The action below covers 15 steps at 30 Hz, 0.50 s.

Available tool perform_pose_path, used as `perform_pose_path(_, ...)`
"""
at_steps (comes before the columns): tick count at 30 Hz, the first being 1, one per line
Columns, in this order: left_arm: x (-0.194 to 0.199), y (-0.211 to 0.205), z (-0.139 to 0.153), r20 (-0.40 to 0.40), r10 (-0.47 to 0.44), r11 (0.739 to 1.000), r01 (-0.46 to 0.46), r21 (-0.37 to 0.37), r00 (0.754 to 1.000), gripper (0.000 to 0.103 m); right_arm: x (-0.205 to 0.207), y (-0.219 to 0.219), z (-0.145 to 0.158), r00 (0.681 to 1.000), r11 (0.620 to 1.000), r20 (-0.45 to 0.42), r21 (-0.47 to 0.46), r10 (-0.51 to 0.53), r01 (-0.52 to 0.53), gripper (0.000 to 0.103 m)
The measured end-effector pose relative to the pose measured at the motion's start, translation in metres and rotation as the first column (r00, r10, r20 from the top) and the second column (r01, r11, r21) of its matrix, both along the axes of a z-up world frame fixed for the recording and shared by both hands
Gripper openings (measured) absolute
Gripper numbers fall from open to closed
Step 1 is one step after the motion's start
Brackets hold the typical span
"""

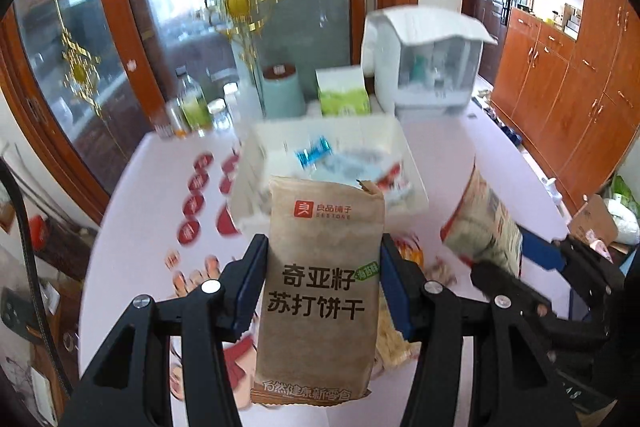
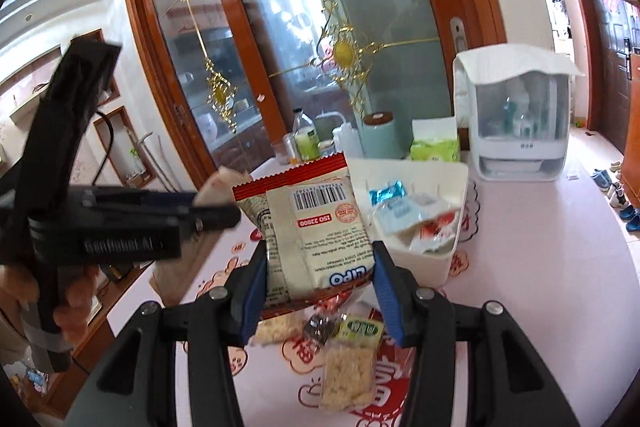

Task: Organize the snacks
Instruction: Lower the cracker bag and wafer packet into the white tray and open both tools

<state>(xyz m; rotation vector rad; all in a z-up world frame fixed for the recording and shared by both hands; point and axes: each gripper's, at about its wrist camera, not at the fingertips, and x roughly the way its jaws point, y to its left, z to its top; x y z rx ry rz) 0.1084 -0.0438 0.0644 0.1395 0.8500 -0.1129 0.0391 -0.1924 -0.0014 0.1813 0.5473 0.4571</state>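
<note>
My left gripper (image 1: 324, 247) is shut on a brown soda-cracker packet (image 1: 320, 287), held upright above the pink table (image 1: 440, 155). My right gripper (image 2: 320, 253) is shut on a cream and red biscuit packet (image 2: 316, 227), barcode side facing the camera. Each gripper also shows in the other's view: the right gripper (image 1: 516, 259) with its biscuit packet (image 1: 484, 223), and the left gripper (image 2: 212, 205) with the brown cracker packet's tip (image 2: 224, 183). Just beyond both stands a white bin (image 1: 400, 143) (image 2: 420, 259) holding several wrapped snacks. Two puffed-rice packets (image 2: 348, 375) lie on the table under the right gripper.
A white appliance under a cloth (image 2: 520, 127), a teal canister (image 2: 380, 139), a green tissue box (image 2: 436, 147) and bottles (image 2: 306, 143) line the table's far edge before glass doors. Wooden cabinets (image 1: 568, 99) stand at the right. A hand (image 2: 76, 291) grips the left tool.
</note>
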Motion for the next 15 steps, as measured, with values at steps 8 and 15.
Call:
perform_pose_path(8,0.028,-0.005,0.046,0.048,-0.021,0.999,0.019,0.045,0.999,0.053,0.024,-0.005,0.030,0.998,0.998,0.024,0.009,-0.056,0.056,0.049)
perform_pose_path(15,0.074,0.004,0.067,0.073,-0.053,0.997,0.049,0.064,0.996,0.053,0.060,-0.015,0.050,0.992,0.992,0.008,0.021,-0.128,0.128,0.049)
